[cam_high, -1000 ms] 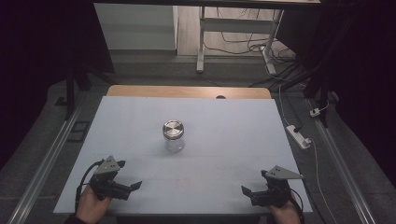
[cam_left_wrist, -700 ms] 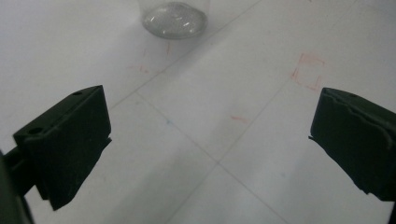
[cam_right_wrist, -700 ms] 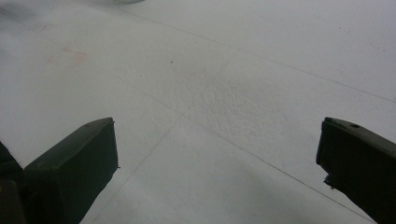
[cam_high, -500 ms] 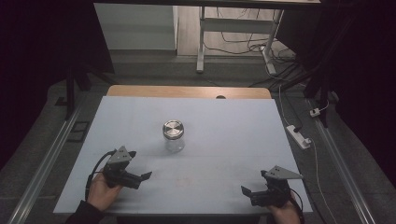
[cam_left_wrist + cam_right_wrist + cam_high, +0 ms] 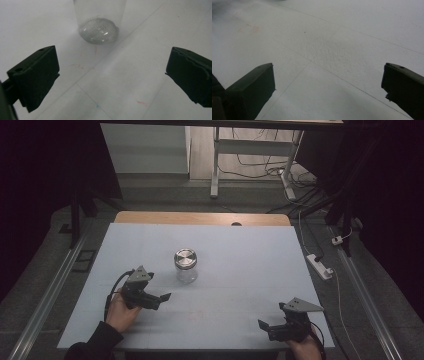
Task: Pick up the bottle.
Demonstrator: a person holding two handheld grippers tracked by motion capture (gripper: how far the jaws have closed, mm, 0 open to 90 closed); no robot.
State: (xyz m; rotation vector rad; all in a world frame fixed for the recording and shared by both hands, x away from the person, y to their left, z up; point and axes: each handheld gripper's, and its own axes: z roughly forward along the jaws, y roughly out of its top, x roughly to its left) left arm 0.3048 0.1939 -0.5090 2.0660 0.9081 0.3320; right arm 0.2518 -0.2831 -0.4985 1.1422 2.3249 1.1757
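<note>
A clear glass jar (image 5: 186, 265) with a silver metal lid stands upright near the middle of the white table (image 5: 250, 255). My left gripper (image 5: 165, 298) hovers just left and in front of the jar, jaws open and pointed toward it. In the left gripper view the jar (image 5: 98, 25) stands ahead between the wide-open jaws, its base visible, its top cut off by the frame. My right gripper (image 5: 261, 325) rests near the table's front right edge, open, with bare table between its jaws (image 5: 327, 82).
A wooden strip (image 5: 200, 218) runs along the table's far edge. A white power strip (image 5: 320, 265) lies on the floor to the right. Desk legs and cables stand beyond the table. Metal rails run along both sides of the table.
My left gripper has moved forward and to the right from the front left edge, closing in on the jar. The right gripper has stayed where it was.
</note>
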